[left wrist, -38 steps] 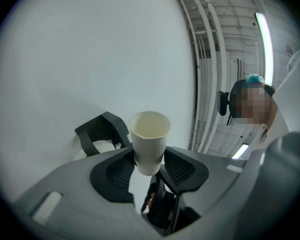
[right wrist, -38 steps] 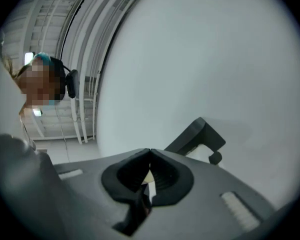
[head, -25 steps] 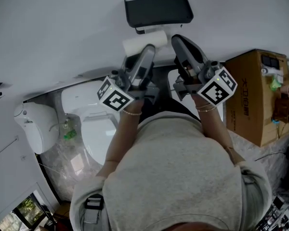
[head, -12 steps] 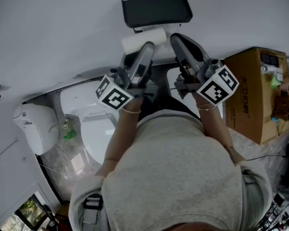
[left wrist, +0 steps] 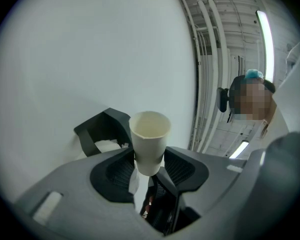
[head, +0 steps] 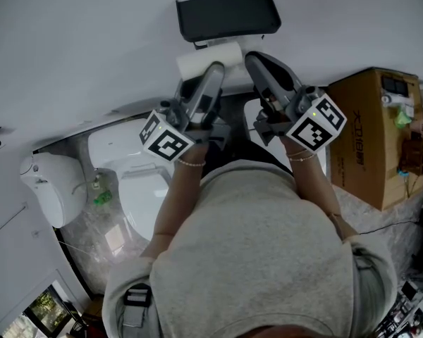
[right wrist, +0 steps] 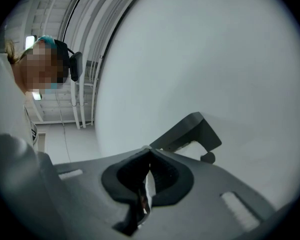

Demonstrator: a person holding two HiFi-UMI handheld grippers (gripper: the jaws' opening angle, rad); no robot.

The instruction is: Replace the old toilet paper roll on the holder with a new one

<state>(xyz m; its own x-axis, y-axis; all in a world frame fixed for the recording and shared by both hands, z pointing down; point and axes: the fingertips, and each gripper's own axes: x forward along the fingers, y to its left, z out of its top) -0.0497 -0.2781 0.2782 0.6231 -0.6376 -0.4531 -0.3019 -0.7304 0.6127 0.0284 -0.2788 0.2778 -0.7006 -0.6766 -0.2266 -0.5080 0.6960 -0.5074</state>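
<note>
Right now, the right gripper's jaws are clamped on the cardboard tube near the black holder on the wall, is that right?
Not quite. The cardboard tube is clamped in the jaws of the left gripper, not the right one. The left gripper view shows it, near the black holder on the wall. The right gripper has its jaws closed together, with no tube.

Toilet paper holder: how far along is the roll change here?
Apparently done: a bare cardboard tube is off the holder. In hand: the left gripper clamps that tube; the right gripper is shut, empty. Still to do: dropping the tube. Under the holder white paper shows, but whether a fresh roll sits there cannot be told.
</note>
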